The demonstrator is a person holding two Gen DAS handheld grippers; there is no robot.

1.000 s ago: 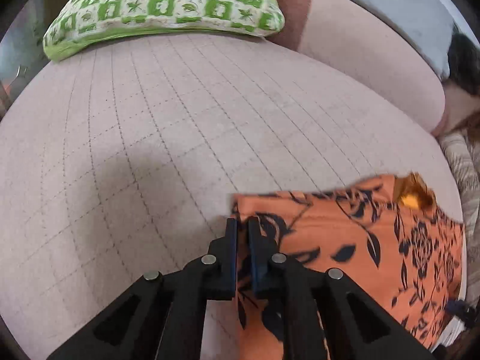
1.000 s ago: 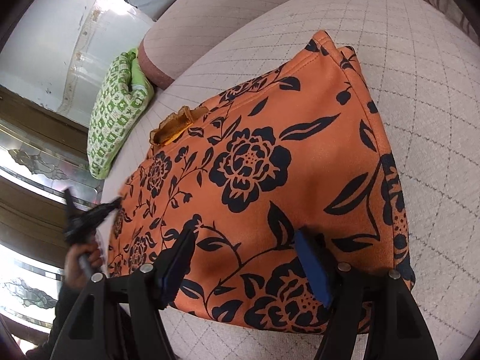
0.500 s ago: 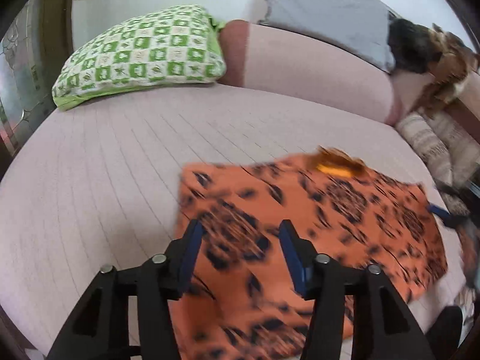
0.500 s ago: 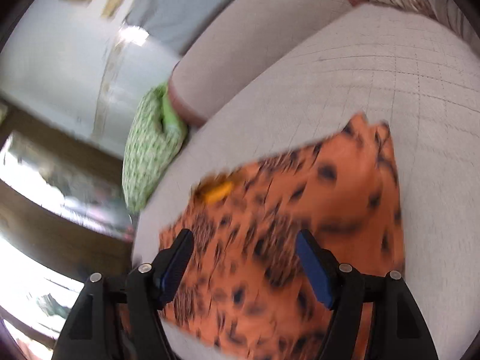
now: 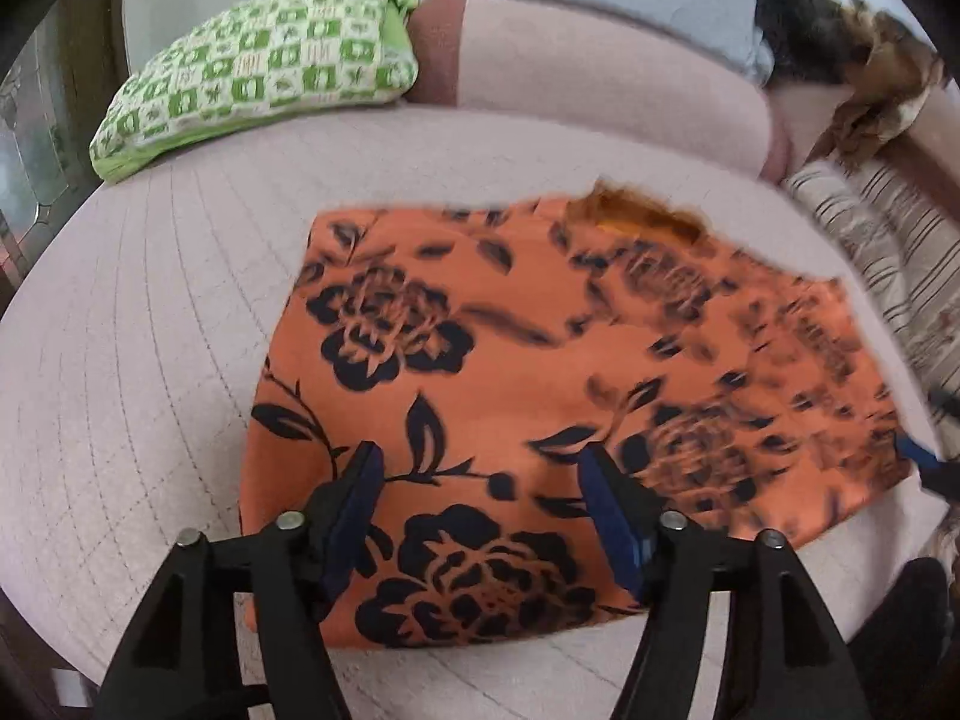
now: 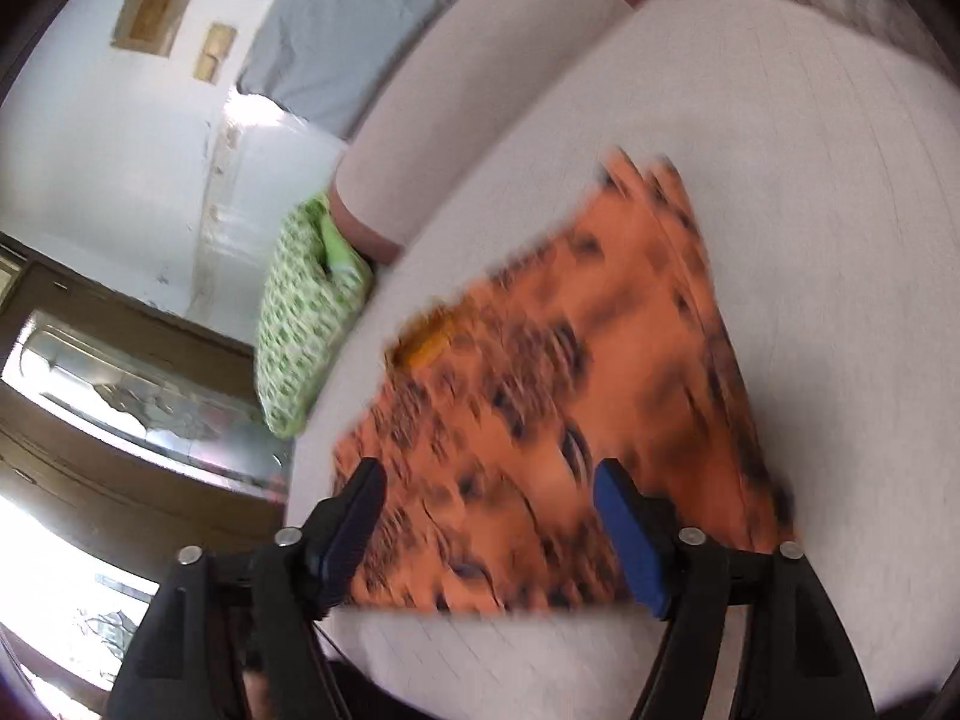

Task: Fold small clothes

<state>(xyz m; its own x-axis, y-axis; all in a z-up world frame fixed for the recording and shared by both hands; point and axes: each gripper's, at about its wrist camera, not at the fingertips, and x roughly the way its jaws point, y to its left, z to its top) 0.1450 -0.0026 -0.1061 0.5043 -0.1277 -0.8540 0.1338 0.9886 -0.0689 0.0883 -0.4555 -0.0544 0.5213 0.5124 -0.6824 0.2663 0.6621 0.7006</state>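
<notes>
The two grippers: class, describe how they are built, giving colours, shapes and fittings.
The left gripper and the right gripper look alike: black angular plastic frames with triangular cut-outs, silver round pivot bolts, and two fingers faced with dark blue pads. No cables, markings or sleeves show.

The orange fabric garment printed with black flowers and leaves (image 5: 540, 396) lies folded flat in a rough rectangle on the pale pink quilted bed (image 5: 150, 360), near its front edge.
</notes>
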